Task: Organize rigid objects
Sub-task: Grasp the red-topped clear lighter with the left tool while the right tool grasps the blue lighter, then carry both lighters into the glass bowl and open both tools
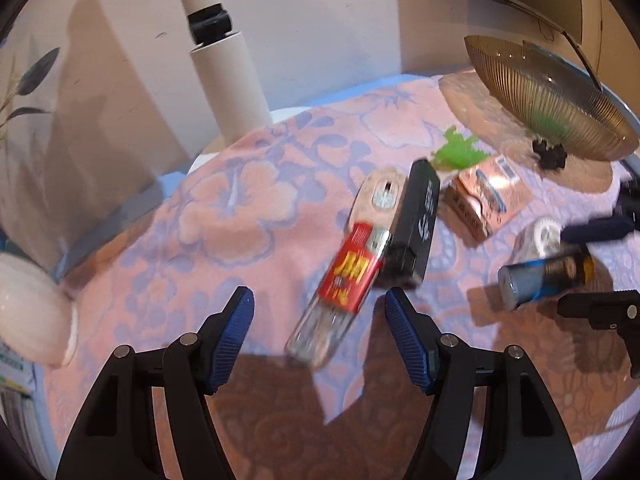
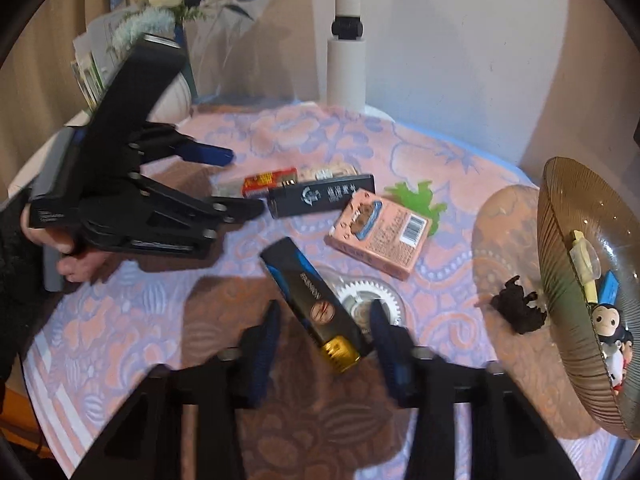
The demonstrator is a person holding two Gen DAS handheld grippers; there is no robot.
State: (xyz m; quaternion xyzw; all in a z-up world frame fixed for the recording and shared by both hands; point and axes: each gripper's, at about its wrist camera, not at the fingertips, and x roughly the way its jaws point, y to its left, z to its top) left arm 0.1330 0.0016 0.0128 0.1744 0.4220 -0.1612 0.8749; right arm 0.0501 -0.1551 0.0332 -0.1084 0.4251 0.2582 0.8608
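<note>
The left gripper (image 1: 320, 316) stands with jaws apart, astride the red-labelled clear tube (image 1: 344, 286), pads not touching it; the right gripper (image 2: 324, 340) likewise brackets the black-and-blue tube (image 2: 310, 304) with gaps either side. Both tubes lie on the patterned cloth (image 2: 120, 320); the ribbed bowl (image 2: 560, 280) at right already holds small toys, probably the destination.

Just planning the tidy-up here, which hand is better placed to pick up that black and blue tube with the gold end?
Right. The right gripper already straddles the black and blue tube, while the left gripper sits over the red-labelled bottle.
</note>
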